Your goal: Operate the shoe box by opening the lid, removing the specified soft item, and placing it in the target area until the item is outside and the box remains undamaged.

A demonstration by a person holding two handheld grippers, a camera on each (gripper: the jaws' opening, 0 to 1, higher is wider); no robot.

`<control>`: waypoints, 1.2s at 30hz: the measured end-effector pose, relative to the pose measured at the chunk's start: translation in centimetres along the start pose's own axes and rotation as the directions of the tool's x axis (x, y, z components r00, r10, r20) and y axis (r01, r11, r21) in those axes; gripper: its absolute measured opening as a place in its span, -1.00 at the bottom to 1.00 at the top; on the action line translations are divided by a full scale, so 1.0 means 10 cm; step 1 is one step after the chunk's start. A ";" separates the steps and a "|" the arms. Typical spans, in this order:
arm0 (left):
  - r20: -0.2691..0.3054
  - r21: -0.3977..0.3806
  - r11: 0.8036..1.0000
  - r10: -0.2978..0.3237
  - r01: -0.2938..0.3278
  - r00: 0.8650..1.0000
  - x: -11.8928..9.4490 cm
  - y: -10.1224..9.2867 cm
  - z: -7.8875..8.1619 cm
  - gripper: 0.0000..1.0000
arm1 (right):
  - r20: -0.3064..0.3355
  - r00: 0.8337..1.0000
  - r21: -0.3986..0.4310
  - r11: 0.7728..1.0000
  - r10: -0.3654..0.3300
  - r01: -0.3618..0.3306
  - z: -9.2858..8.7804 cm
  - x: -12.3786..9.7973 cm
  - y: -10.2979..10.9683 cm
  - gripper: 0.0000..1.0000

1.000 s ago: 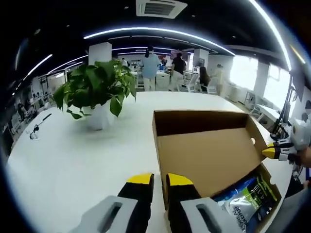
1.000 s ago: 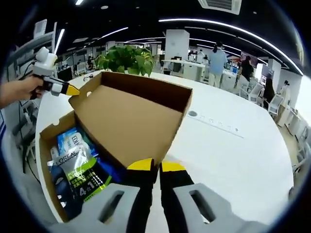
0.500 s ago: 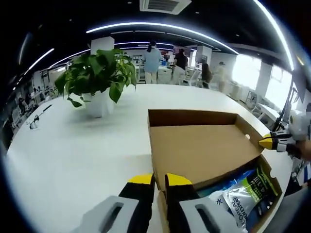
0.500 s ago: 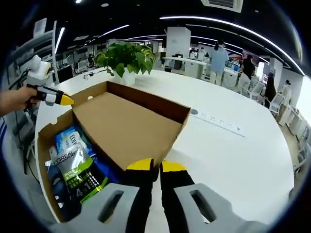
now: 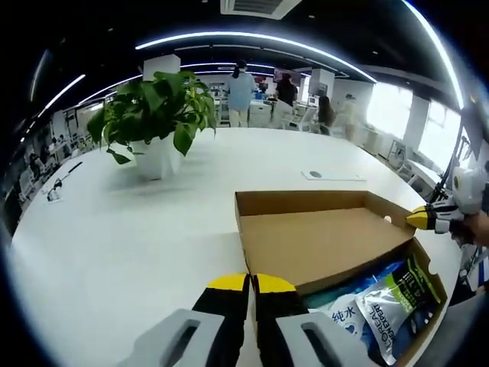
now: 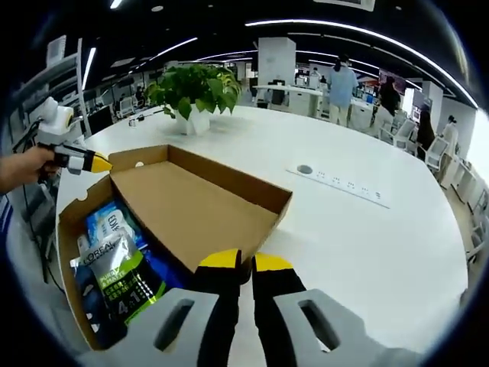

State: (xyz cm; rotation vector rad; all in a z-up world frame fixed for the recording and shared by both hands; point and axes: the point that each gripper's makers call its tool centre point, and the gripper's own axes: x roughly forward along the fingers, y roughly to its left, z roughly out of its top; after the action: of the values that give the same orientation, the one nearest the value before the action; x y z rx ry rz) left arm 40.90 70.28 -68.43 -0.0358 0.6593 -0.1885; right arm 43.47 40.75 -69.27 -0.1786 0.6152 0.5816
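Note:
An open brown cardboard shoe box (image 6: 66, 252) lies on the white table (image 5: 114, 245). Its lid (image 5: 321, 245) (image 6: 191, 206) is folded back, nearly flat over the table. Inside lie soft plastic packs, a blue one and a green-and-silver L'Oreal pack (image 6: 114, 267) (image 5: 390, 298). My left gripper (image 5: 250, 284) is shut at one lid corner, its yellow tips pinching the flap; in the right gripper view the left gripper (image 6: 99, 162) meets that corner. At the opposite lid corner my right gripper (image 6: 244, 264) is shut on the edge, and the right gripper (image 5: 419, 220) touches the flap.
A potted green plant (image 5: 153, 126) (image 6: 195, 92) stands on the table beyond the box. A flat socket strip (image 6: 340, 183) (image 5: 328, 175) lies behind the lid. People (image 5: 241, 95) stand at desks far back. A hand (image 6: 19, 168) holds the left gripper near the table edge.
The lid has swung from nearly upright down and back to almost flat, with both shut grippers following its corners. More of the packs inside now shows.

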 end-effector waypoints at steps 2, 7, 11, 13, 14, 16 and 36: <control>-0.001 0.000 1.000 -0.001 0.001 1.000 0.01 0.00 0.00 -0.96 | -0.009 1.000 0.017 1.000 0.003 -0.003 -0.01 0.01 0.00 -0.94; -0.001 -0.004 1.000 -0.002 0.002 1.000 0.01 0.01 -0.01 -0.96 | -0.020 1.000 0.055 0.998 0.020 -0.019 -0.03 0.01 -0.02 -0.94; -0.006 -0.002 1.000 0.001 -0.001 1.000 0.00 0.00 -0.01 -0.96 | -0.023 0.999 0.078 0.996 0.035 -0.033 -0.03 0.01 -0.02 -0.93; -0.010 0.007 1.000 0.003 -0.003 1.000 -0.01 -0.01 -0.01 -0.96 | -0.020 0.999 0.077 0.996 0.042 -0.040 -0.02 0.00 -0.02 -0.93; -0.010 0.007 1.000 0.003 -0.003 1.000 -0.01 -0.01 -0.01 -0.95 | -0.019 0.999 0.076 0.996 0.044 -0.042 -0.02 0.00 -0.02 -0.92; -0.005 0.014 1.000 -0.007 0.008 1.000 -0.04 -0.03 0.00 -0.89 | -0.008 0.997 0.061 0.996 0.072 -0.071 0.00 -0.02 0.02 -0.86; 0.008 0.024 0.996 -0.083 0.083 0.997 -0.51 -0.27 -0.17 -0.44 | 0.058 0.984 -0.105 0.981 0.170 -0.163 0.06 -0.52 0.27 -0.33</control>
State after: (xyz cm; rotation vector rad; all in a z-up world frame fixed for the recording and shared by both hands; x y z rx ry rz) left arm 35.48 68.64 -66.42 -0.0415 0.6467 -0.2758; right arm 38.79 40.83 -65.67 -0.2021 0.5395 0.7781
